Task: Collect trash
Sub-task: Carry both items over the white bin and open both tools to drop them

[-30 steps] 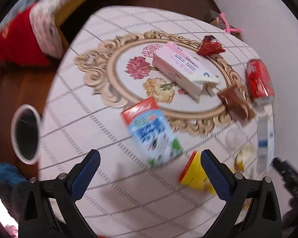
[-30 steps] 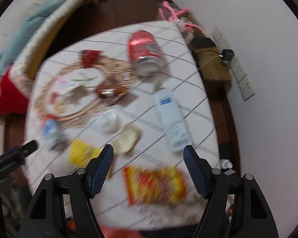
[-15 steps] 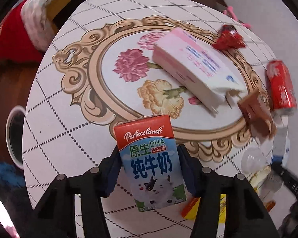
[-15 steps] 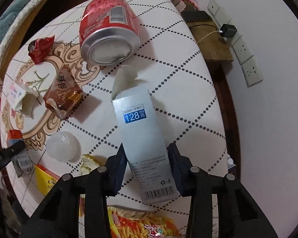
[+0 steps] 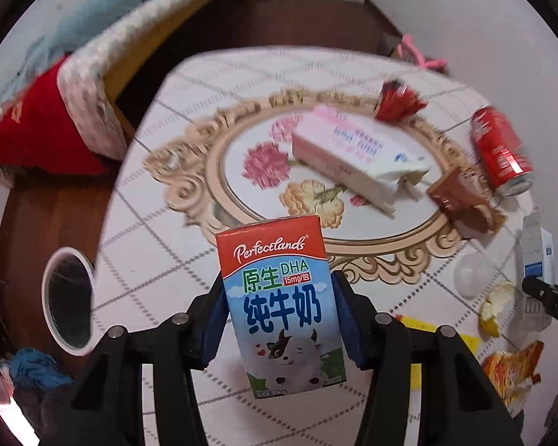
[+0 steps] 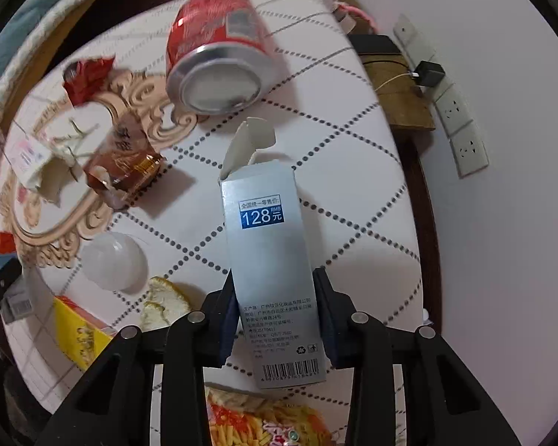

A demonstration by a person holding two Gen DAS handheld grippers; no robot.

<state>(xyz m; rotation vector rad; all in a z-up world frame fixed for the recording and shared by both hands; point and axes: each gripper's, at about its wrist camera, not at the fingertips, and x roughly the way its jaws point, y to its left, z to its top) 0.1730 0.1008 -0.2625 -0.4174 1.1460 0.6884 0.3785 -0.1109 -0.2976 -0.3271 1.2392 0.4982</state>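
Note:
My left gripper [image 5: 281,319] is shut on a red and blue milk carton [image 5: 282,304] and holds it lifted above the round table [image 5: 148,230]. My right gripper [image 6: 277,316] is shut on a long silver box [image 6: 275,260] with an open top flap, raised over the table [image 6: 353,171]. The silver box also shows at the right edge of the left wrist view [image 5: 535,271]. A white-rimmed bin [image 5: 69,297] stands on the floor left of the table.
On the table lie a red can [image 6: 215,63], a pink box [image 5: 349,152], a brown wrapper [image 6: 124,171], a red wrapper [image 5: 398,102], a clear plastic cup [image 6: 113,260], peel [image 6: 165,304], a yellow packet [image 6: 80,332] and a snack bag [image 6: 264,423]. A bed [image 5: 93,55] stands at the left.
Both grippers closed: the left on the milk carton, the right on the silver box. Both have since lifted their objects off the table.

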